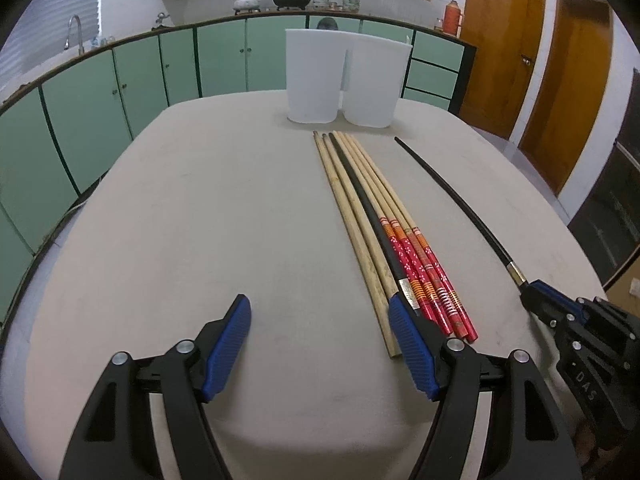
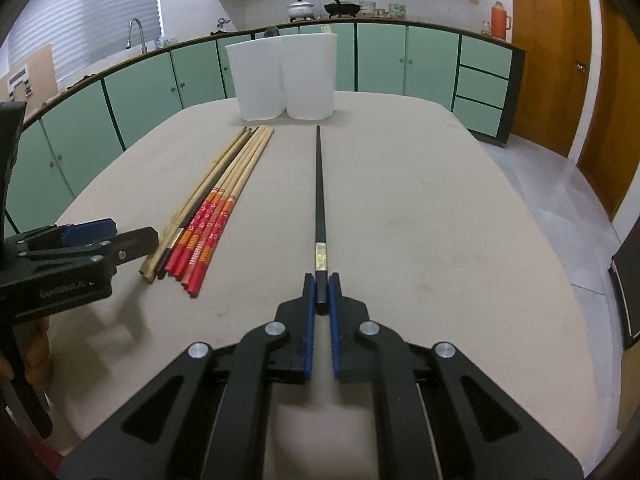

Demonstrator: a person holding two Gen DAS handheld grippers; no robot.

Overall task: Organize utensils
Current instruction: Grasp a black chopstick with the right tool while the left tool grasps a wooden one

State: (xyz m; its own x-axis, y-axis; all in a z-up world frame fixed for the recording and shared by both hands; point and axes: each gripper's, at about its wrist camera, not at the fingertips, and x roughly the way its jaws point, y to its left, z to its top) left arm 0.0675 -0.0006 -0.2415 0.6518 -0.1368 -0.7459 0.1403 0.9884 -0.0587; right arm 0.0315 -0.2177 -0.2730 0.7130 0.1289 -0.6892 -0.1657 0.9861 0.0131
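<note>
A single black chopstick (image 2: 319, 184) lies along the beige table (image 2: 440, 220), pointing toward two white containers (image 2: 286, 76). My right gripper (image 2: 321, 284) is shut on its thick near end, blue pads pressed on both sides. In the left wrist view the same black chopstick (image 1: 452, 200) runs into the right gripper (image 1: 540, 298) at the right. A bundle of chopsticks (image 1: 384, 232) lies side by side: plain wooden ones, a black one, and several with red and orange patterned ends. My left gripper (image 1: 320, 320) is open over bare table, its right finger (image 1: 408, 340) beside the bundle's near ends.
The white containers (image 1: 344, 76) stand together at the table's far edge. Green cabinets (image 1: 120, 92) and a counter with a pot (image 1: 247, 0), a wok and an orange thermos (image 1: 454, 16) run behind. Wooden doors (image 1: 504, 40) stand at the right.
</note>
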